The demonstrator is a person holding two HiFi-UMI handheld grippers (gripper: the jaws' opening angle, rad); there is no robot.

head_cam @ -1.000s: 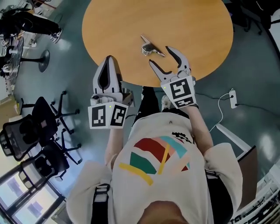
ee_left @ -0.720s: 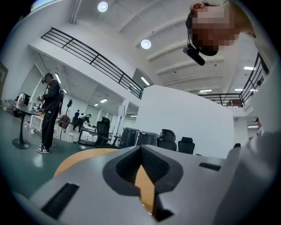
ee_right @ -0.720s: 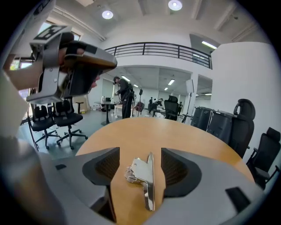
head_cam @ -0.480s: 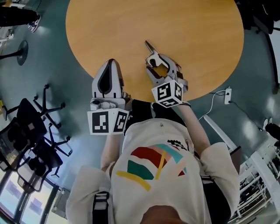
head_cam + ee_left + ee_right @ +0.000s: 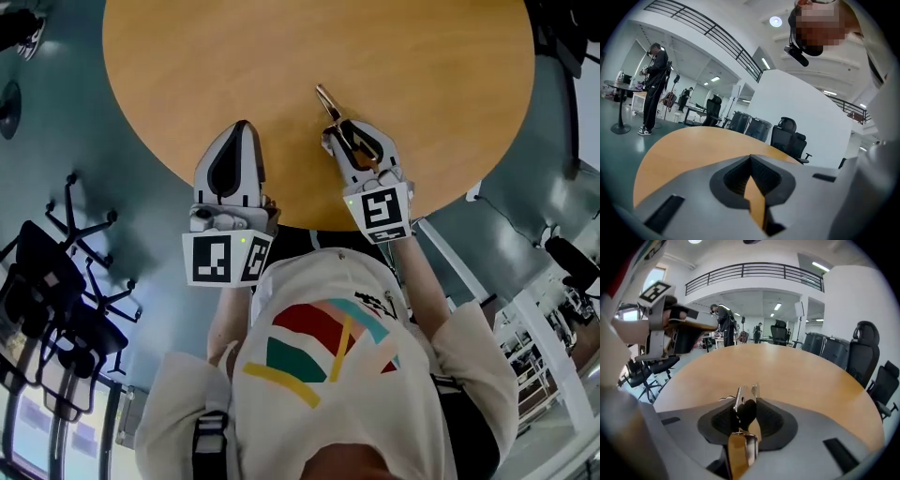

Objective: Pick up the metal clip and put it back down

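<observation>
Closing from full spread, your right gripper (image 5: 342, 129) fingers now pinch the metal clip (image 5: 326, 97) on the table (image 5: 234, 56); lift next. Left gripper (image 5: 241, 129) fingers: pressed together, empty.

The round wooden table (image 5: 234, 66) bears the metal clip (image 5: 325, 96), which sits between the closing jaws of the right hand-held gripper (image 5: 345, 131).

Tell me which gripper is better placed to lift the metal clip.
Right. The right gripper is closing its jaws with the metal clip between them; the left gripper sits shut and empty, off to the side.
</observation>
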